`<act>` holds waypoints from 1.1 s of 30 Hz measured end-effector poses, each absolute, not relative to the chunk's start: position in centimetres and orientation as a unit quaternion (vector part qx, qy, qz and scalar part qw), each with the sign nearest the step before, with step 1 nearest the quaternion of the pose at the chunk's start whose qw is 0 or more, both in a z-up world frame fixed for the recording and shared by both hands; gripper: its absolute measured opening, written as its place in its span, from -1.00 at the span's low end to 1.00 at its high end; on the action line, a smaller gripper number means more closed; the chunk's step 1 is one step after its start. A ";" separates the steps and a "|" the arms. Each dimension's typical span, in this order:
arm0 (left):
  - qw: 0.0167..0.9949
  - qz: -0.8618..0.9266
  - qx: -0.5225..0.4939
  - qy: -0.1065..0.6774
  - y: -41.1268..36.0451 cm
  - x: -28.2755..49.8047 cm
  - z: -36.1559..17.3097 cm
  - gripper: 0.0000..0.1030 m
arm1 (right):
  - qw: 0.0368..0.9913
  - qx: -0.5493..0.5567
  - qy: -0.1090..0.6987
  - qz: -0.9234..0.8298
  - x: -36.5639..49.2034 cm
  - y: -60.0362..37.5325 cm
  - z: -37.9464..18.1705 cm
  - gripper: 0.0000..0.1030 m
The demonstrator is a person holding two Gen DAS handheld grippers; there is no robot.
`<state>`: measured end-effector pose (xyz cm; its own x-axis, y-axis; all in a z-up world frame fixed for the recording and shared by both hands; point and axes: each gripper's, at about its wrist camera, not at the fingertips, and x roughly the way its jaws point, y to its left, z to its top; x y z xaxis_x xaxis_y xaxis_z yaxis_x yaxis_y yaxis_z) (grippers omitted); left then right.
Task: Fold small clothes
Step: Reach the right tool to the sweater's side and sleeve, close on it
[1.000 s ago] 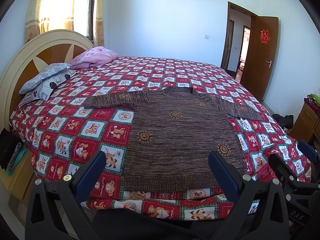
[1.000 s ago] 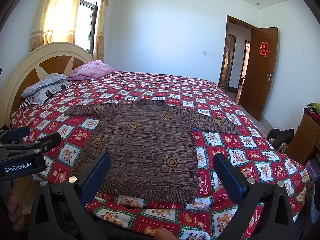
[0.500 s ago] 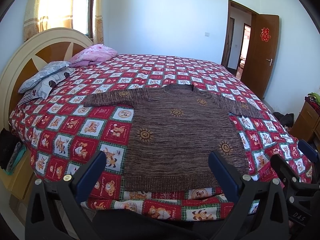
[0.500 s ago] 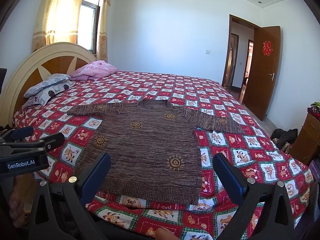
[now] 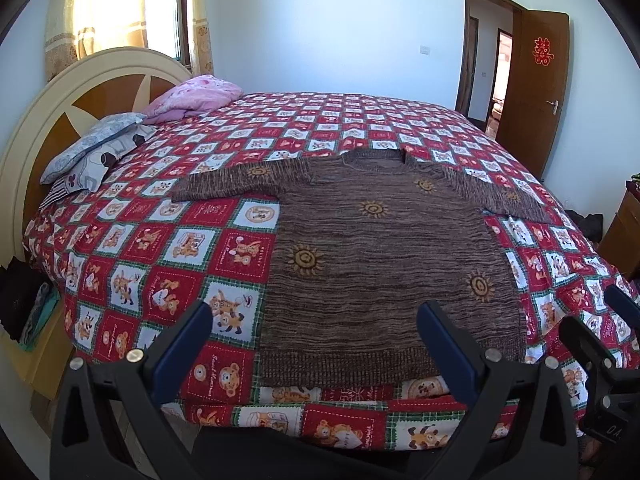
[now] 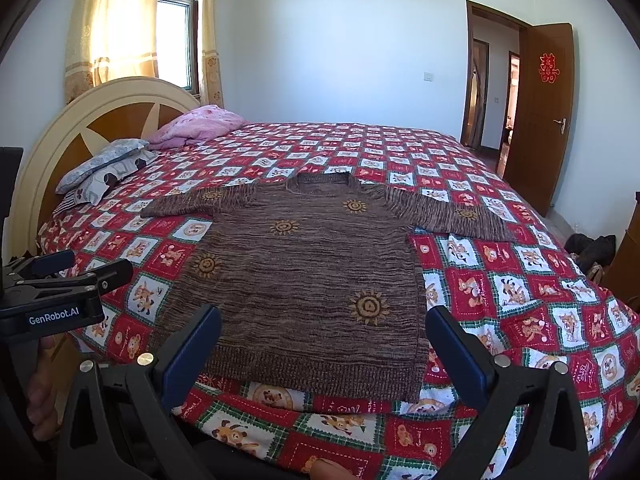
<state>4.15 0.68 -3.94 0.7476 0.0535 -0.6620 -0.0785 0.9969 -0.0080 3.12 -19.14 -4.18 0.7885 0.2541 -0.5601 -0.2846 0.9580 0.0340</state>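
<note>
A small brown knitted sweater [image 5: 384, 264] with orange sun motifs lies flat on the bed, sleeves spread to both sides, hem toward me. It also shows in the right wrist view [image 6: 312, 276]. My left gripper [image 5: 314, 320] is open and empty, hovering just before the hem near the bed's front edge. My right gripper [image 6: 322, 326] is open and empty, also just before the hem. The left gripper [image 6: 68, 276] shows at the left of the right wrist view. The right gripper [image 5: 600, 328] shows at the right of the left wrist view.
The bed has a red checked cartoon quilt [image 5: 168, 240]. Pillows [image 5: 96, 152] and a pink blanket [image 5: 196, 96] lie by the round headboard [image 5: 80, 92] at the left. A wooden door [image 5: 532, 92] stands open at the right, with a wooden cabinet [image 5: 624, 232] and dark items on the floor nearby.
Both grippers have drifted slightly, so the sweater sits a little differently in each view. The jaws stay open and the sweater has not moved.
</note>
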 end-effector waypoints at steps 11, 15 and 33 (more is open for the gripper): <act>0.931 0.043 -0.001 0.362 0.6 6.2 -5.3 1.00 | 0.939 -0.007 0.304 0.163 5.5 -19.9 -5.6 0.98; 0.928 0.048 0.009 0.370 0.4 7.5 -6.4 1.00 | 0.932 -0.006 0.325 0.162 7.4 -20.1 -7.2 0.98; 0.910 0.068 0.045 0.405 -0.3 17.1 -11.2 1.00 | 0.909 0.000 0.404 0.097 18.8 -24.6 -12.1 0.98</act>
<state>17.07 -0.29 -11.20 0.6620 0.1605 -0.7321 -0.0876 0.9867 0.1371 18.76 -24.58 -12.06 0.6540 0.1767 -0.7356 -0.1760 0.9812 0.0792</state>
